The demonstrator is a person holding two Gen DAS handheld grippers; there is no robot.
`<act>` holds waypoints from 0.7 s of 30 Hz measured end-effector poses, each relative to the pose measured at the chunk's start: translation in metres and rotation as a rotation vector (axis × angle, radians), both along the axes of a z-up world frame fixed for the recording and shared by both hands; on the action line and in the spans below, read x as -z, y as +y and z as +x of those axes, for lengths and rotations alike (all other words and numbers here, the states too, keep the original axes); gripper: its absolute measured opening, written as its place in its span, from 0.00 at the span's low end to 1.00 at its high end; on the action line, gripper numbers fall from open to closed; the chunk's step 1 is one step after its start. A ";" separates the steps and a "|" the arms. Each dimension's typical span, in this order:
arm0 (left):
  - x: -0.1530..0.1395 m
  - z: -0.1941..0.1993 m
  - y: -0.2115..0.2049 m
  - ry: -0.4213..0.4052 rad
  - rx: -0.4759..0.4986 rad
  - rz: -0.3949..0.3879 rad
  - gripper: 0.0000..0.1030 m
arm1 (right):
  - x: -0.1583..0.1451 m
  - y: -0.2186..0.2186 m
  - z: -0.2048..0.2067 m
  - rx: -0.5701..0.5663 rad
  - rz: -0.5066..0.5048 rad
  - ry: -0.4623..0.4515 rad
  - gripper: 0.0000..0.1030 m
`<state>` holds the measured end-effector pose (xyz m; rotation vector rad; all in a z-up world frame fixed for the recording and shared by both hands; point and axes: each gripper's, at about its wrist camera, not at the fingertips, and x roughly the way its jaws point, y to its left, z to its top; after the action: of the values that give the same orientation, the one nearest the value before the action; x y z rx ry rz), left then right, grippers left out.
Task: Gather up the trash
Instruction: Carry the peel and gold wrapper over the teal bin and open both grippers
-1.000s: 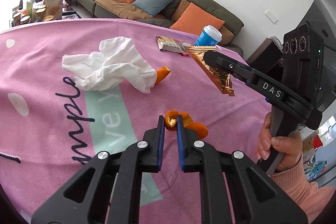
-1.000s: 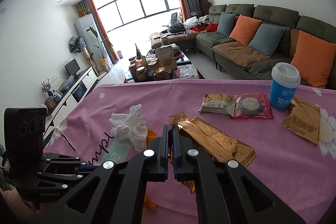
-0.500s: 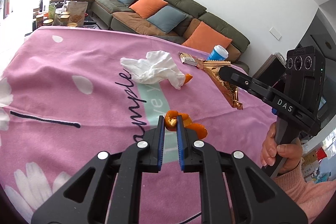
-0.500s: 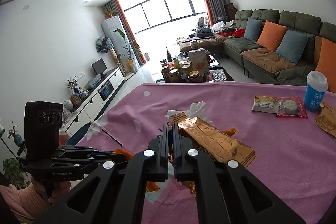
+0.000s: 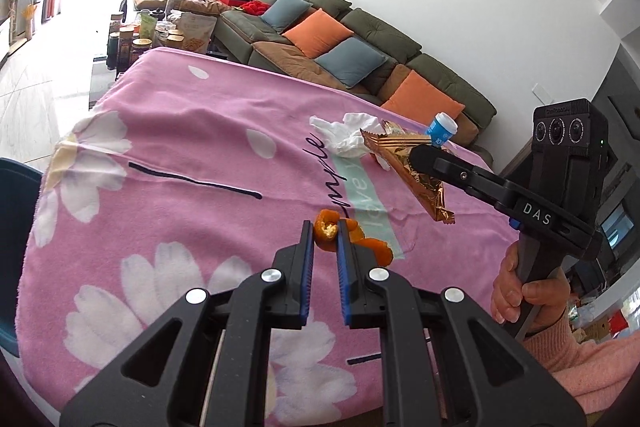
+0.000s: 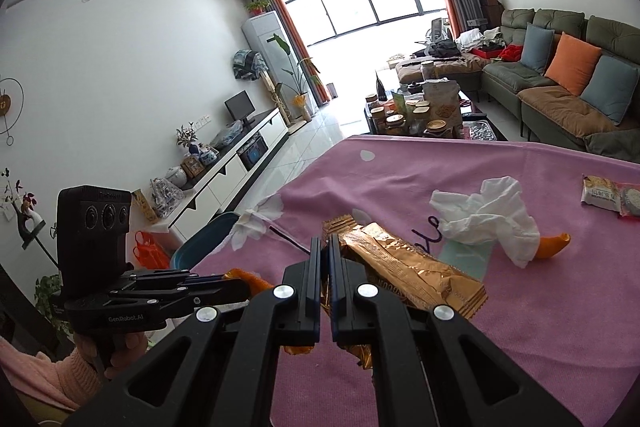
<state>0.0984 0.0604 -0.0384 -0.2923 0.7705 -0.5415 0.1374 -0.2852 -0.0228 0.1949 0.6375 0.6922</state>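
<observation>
Pinching curled orange peel [image 5: 326, 231], the left gripper [image 5: 323, 227]; right gripper [image 6: 325, 247] clamps a crinkled gold wrapper [image 6: 400, 275].

Pink tablecloth [image 5: 168, 163]: the near and left stretches lie bare, open passage for a hand. Middle: crumpled tissue [image 6: 492, 215] with an orange peel [image 6: 554, 245] touching it. Far right edge: snack packets [image 6: 608, 193] and a blue paper cup [image 5: 442, 129]. Off the left table edge: a dark blue bin [image 6: 204, 241] beside the white cabinet [image 6: 224, 175].
</observation>
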 end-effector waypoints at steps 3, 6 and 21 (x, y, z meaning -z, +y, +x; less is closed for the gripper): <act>-0.002 -0.008 0.016 -0.002 -0.031 -0.004 0.11 | 0.000 0.014 -0.001 -0.035 0.008 0.005 0.02; -0.002 -0.018 0.034 -0.004 -0.063 -0.006 0.11 | -0.002 0.029 -0.002 -0.069 0.007 0.005 0.03; -0.010 -0.058 0.115 -0.016 -0.255 -0.016 0.11 | -0.009 0.114 0.001 -0.257 -0.020 -0.004 0.02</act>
<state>0.0400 0.1750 -0.0284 -0.3945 0.7009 -0.3089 0.1382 -0.1711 -0.0142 0.0934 0.6718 0.9323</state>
